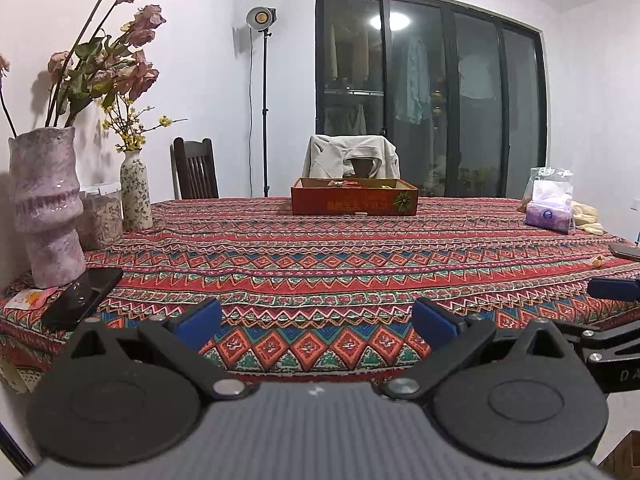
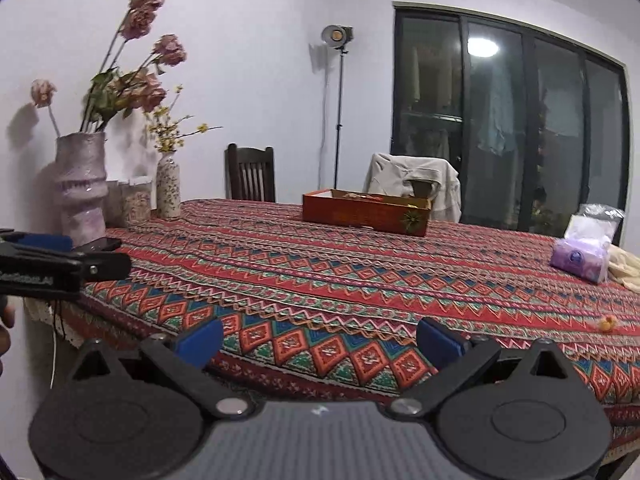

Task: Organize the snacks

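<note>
Both grippers open and empty at the near edge of the counter; snack box sits far side.

Left gripper and right gripper hover over the patterned cloth, jaws spread wide, nothing between them. Red box with snacks inside stands at the far middle, well apart from both. Tissue pack far right, small orange bit near right edge, phone beside big vase on left.
</note>
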Demonstrator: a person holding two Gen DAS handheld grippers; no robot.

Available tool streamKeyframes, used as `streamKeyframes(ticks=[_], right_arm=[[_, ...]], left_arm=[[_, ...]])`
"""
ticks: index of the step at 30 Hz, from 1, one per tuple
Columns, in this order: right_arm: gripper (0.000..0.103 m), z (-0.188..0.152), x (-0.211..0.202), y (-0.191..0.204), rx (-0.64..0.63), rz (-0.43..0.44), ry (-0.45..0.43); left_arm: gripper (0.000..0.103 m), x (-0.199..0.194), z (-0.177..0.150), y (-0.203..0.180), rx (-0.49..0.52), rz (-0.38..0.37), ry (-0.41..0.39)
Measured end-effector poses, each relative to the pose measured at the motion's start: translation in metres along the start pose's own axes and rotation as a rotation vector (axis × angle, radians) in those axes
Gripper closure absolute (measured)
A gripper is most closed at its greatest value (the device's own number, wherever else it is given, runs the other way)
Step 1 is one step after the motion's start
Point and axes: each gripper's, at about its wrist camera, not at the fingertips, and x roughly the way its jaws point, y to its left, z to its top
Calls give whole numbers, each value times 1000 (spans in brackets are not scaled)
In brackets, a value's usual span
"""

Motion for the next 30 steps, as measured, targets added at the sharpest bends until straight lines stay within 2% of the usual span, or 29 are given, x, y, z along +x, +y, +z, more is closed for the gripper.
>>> streamKeyframes(ticks=[21, 30], right_arm=[[0, -8, 0, -10, 36, -77, 4], [0, -8, 1, -11, 46, -80, 0]], left_arm=[[0, 0, -2, -1, 9, -11, 4], [0, 1, -2, -1, 12, -12, 3]])
